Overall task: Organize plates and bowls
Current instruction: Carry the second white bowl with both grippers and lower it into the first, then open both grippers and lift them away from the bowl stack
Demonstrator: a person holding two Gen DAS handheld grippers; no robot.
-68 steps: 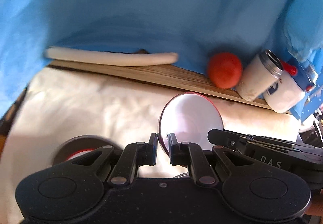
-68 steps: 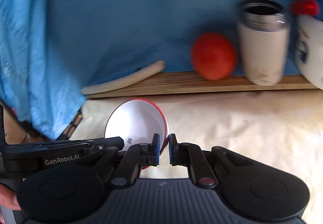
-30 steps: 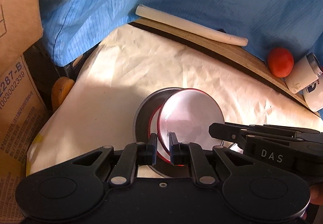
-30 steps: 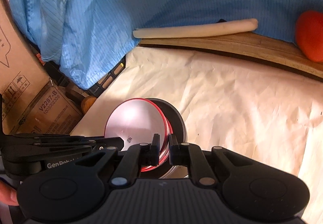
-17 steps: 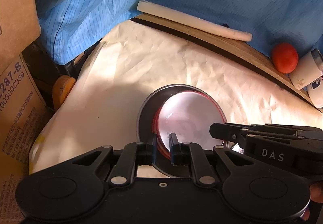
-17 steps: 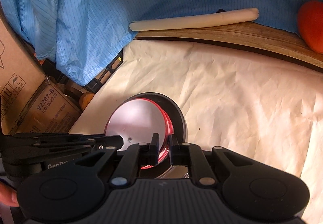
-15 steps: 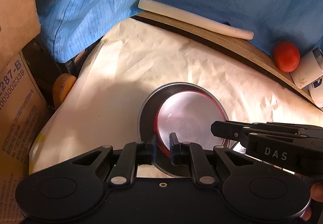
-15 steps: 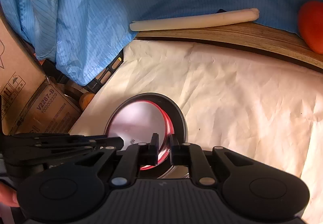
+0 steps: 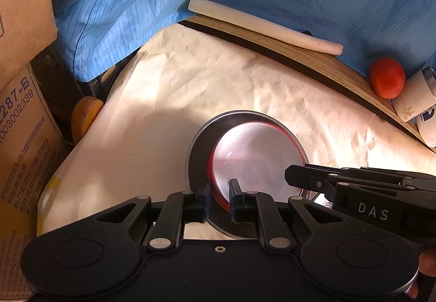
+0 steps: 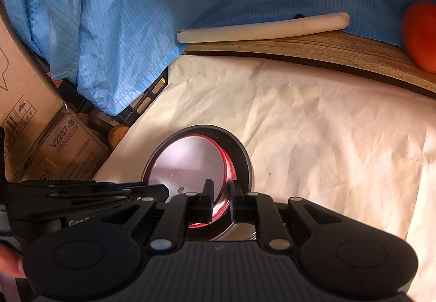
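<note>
Far left, a cardboard box [image 9: 16, 116] stands off the bench [image 9: 152, 116] edge, under the blue cloth [image 9: 130, 13]. Your left claw [image 9: 219, 187] stands at a narrow gap, the near rim of the red-rimmed bowl [image 9: 256, 157] between its pads, which look slack rather than pinching. That bowl sits nested inside the dark grey bowl [image 9: 199, 154] on the cream-covered bench. Your right claw [image 10: 221, 190] straddles the opposite rim; its jaws have just been opening, and there's a sliver of daylight beside the rim. At the back a long white stick [image 9: 261, 24] lies on the wooden board [image 9: 313, 56]. Far right, a tomato [image 9: 386, 78] touches a white tumbler [image 9: 414, 100].
</note>
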